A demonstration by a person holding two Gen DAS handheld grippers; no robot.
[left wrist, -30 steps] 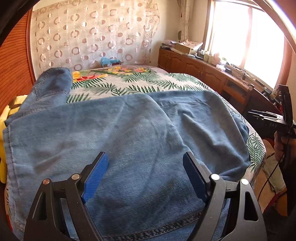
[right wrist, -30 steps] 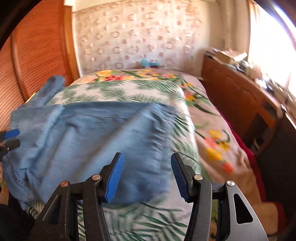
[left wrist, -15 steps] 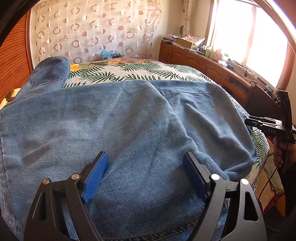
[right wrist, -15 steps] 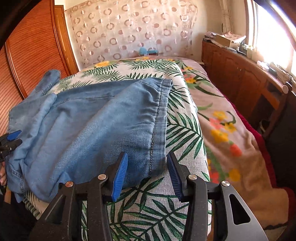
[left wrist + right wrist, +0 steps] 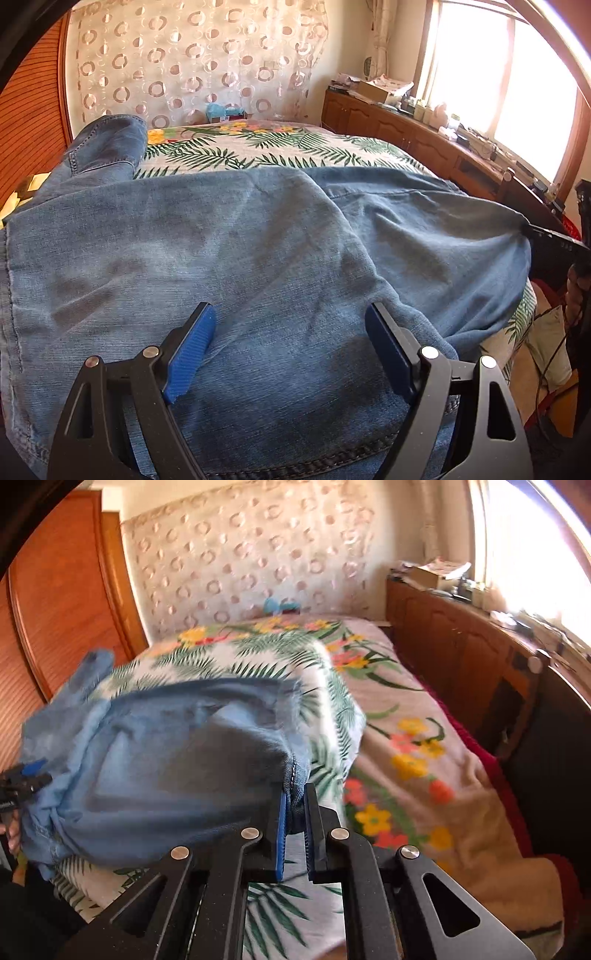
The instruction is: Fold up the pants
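Blue denim pants (image 5: pixel 229 266) lie spread across the near end of a bed; one leg (image 5: pixel 107 147) runs toward the far left. My left gripper (image 5: pixel 288 339) is open over the denim, its blue pads on either side of a fabric ridge near the waistband seam. My right gripper (image 5: pixel 294 805) is shut on the hemmed edge of the pants (image 5: pixel 184 760) and lifts it off the bed. It shows in the left wrist view (image 5: pixel 532 230) at the denim's right corner. The left gripper shows small at the left edge of the right wrist view (image 5: pixel 26 775).
The bed has a palm-leaf and flower cover (image 5: pixel 280 151) (image 5: pixel 406 738). A wooden cabinet (image 5: pixel 424 136) with clutter runs along the right under a bright window. A wooden wardrobe (image 5: pixel 66 602) stands at the left. A blue item (image 5: pixel 223 110) lies at the bed's head.
My right gripper closed on the hem of the pants and raised it. The left gripper stayed open over the denim, moving slightly forward.
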